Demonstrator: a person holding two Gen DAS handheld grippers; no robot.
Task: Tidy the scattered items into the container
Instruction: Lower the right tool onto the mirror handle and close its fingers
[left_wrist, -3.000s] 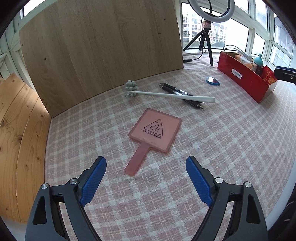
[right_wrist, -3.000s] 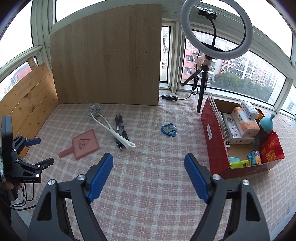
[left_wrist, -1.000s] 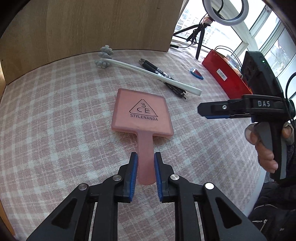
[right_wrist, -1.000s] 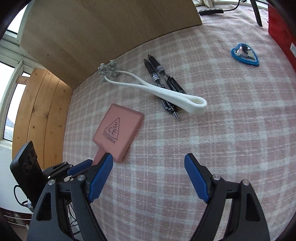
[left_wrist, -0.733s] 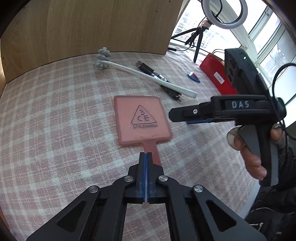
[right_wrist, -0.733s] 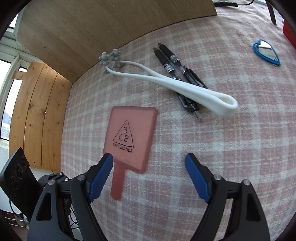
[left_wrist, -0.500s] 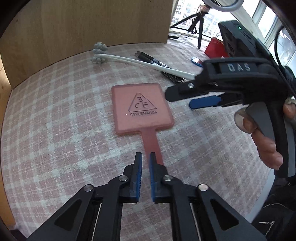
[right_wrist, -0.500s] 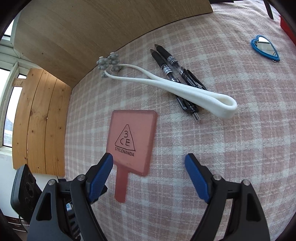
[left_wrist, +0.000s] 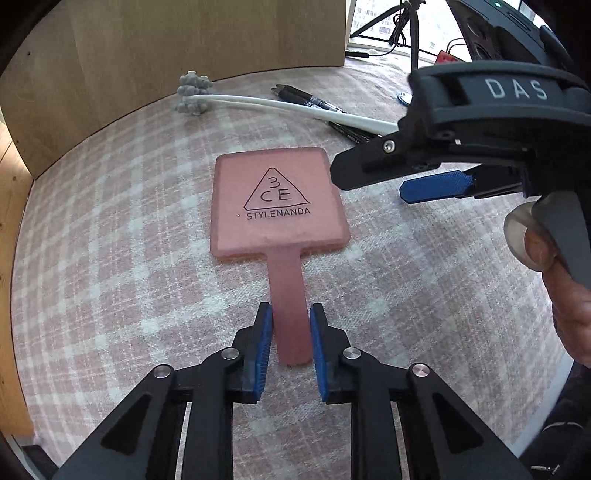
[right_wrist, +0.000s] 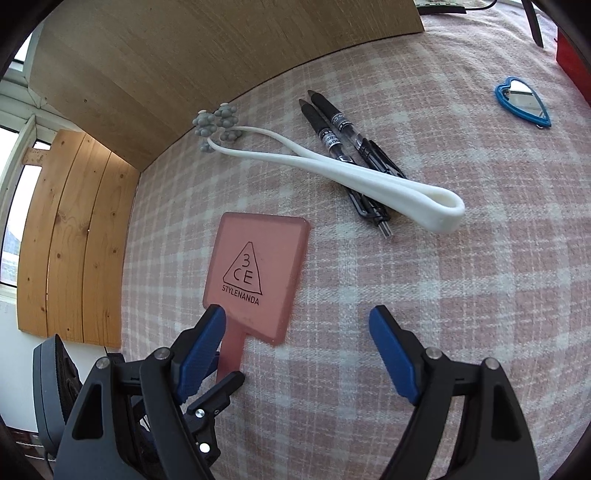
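A pink square hand mirror (left_wrist: 279, 201) lies flat on the checked cloth, its handle towards me. My left gripper (left_wrist: 290, 317) is shut on that handle, a blue pad against each edge. In the right wrist view the mirror (right_wrist: 255, 269) sits just ahead of my right gripper (right_wrist: 295, 317), whose jaws stand wide open and hold nothing. Its left finger covers part of the handle, where the left gripper (right_wrist: 225, 373) shows. In the left wrist view the right gripper (left_wrist: 369, 182) hovers beside the mirror's right edge, held by a hand (left_wrist: 565, 295).
A white looped massager (right_wrist: 332, 173) with grey knobs lies across two black pens (right_wrist: 347, 144) beyond the mirror. A blue heart mirror (right_wrist: 522, 101) lies far right near the red box (right_wrist: 570, 62). A wooden board (right_wrist: 221, 44) stands behind, with wooden slats at the left.
The left jaws, shut together over the handle a moment ago, have parted and now clasp it. The mirror has turned so its handle points at me. The right gripper looms closer in the left view.
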